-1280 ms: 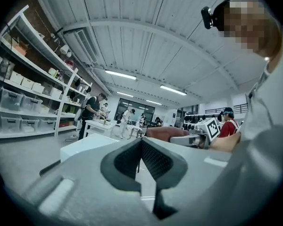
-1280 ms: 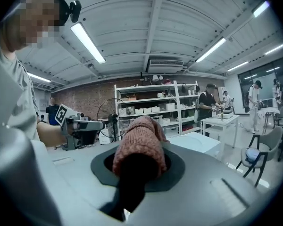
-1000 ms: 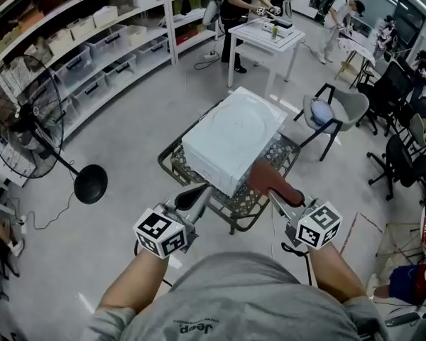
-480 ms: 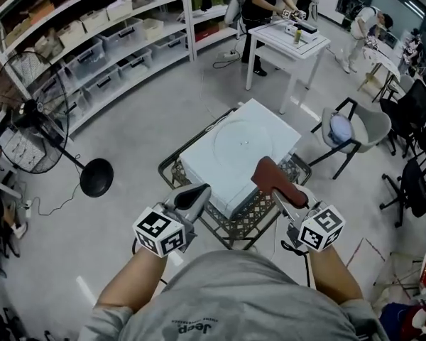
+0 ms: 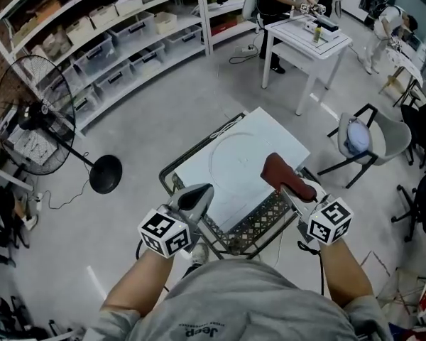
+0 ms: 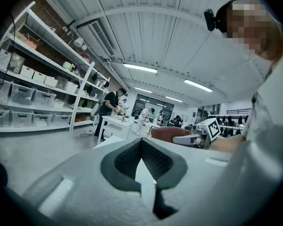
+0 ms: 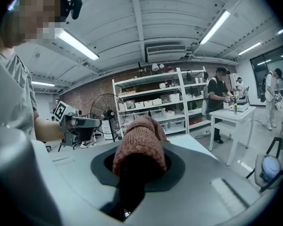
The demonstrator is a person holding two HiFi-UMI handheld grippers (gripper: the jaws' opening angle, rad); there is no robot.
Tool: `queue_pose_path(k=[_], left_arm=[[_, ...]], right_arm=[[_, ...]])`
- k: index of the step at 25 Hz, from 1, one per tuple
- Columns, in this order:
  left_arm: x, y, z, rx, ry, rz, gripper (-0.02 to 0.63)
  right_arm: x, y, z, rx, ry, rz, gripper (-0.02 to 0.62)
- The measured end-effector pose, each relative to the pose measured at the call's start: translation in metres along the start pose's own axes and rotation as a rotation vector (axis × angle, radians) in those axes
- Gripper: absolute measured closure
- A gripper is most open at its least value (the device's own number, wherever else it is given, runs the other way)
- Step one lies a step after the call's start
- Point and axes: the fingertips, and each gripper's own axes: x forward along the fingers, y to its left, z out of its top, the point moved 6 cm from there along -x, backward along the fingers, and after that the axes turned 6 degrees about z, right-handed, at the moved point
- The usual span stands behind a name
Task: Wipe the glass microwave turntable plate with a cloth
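A clear round glass turntable plate [image 5: 238, 158] lay flat on top of a white box-shaped microwave [image 5: 280, 137], which sat in a black wire-mesh cart [image 5: 259, 226]. Over the microwave's near right corner, the right gripper [image 5: 295, 189] had its fingers clamped on a reddish-brown knitted cloth [image 5: 278, 170] by the plate's rim. The left gripper [image 5: 199, 192], fingers together and empty, hung at the microwave's near left corner.

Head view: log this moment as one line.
left gripper: shut, empty | right gripper: shut on cloth | glass plate: on white box
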Motion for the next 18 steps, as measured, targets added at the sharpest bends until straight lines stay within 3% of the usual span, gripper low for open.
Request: queue_pose_path(k=[8, 18], left_arm=[[0.036, 0.061, -0.003, -0.026, 0.056, -0.077, 0.603], [0.054, 0.114, -0.005, -0.026, 0.048, -0.041, 0.603]], right_arm=[[0.084, -0.040, 0.028, -0.075, 0.151, -0.033, 0.526], [0.216, -0.088, 0.017, -0.113, 0.408, 0.191, 0.526]])
